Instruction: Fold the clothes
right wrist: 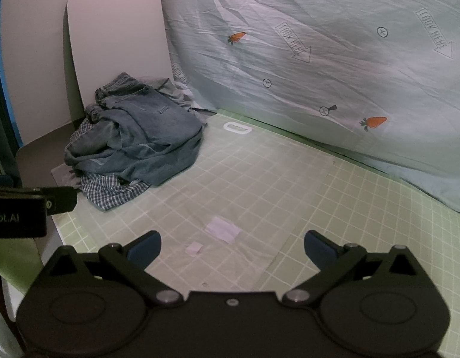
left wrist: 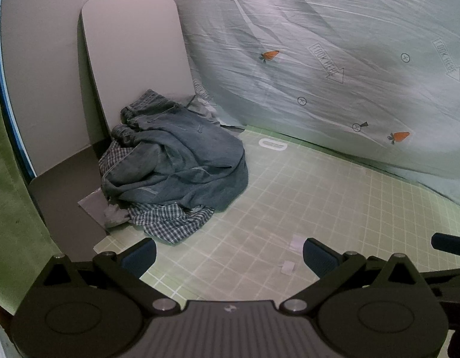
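A heap of clothes [left wrist: 173,167] lies at the far left of the green grid mat [left wrist: 304,208]: crumpled blue jeans [right wrist: 146,140] on top, a blue-and-white checked shirt [left wrist: 170,220] spilling out underneath, a grey garment [left wrist: 116,213] at the left. My left gripper [left wrist: 228,256] is open and holds nothing, a short way in front of the heap. My right gripper [right wrist: 232,247] is open too, over bare mat to the right of the heap. The left gripper's body [right wrist: 24,208] shows at the right wrist view's left edge.
A pale sheet [left wrist: 334,59] printed with carrots and arrows rises behind the mat. A white rounded board [left wrist: 134,53] leans against the wall behind the heap. Small pale tape patches [right wrist: 222,228] lie on the mat. A grey surface [left wrist: 69,197] borders the mat's left side.
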Demonstrator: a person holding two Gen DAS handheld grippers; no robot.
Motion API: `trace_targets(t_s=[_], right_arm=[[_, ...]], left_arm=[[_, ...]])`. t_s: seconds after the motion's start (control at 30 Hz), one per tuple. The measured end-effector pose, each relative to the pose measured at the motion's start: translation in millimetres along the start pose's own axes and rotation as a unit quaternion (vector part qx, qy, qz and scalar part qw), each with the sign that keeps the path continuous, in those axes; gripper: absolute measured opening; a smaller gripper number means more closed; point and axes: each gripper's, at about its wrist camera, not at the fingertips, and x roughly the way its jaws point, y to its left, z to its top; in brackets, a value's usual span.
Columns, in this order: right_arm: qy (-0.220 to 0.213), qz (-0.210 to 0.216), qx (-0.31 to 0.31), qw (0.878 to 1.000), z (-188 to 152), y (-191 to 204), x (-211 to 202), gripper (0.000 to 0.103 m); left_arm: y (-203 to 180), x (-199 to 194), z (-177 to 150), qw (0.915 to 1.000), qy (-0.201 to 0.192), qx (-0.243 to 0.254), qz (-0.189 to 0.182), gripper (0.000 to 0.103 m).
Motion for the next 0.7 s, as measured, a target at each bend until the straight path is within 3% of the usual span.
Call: trace_targets(t_s=[0.7], right_arm=[[0.000,0.000,0.009,1.000,-8.5,-6.7,-6.1,0.103]], left_arm=[[-6.4,-5.5,-4.3,0.9998,0.001,-0.005,-0.017,0.103]])
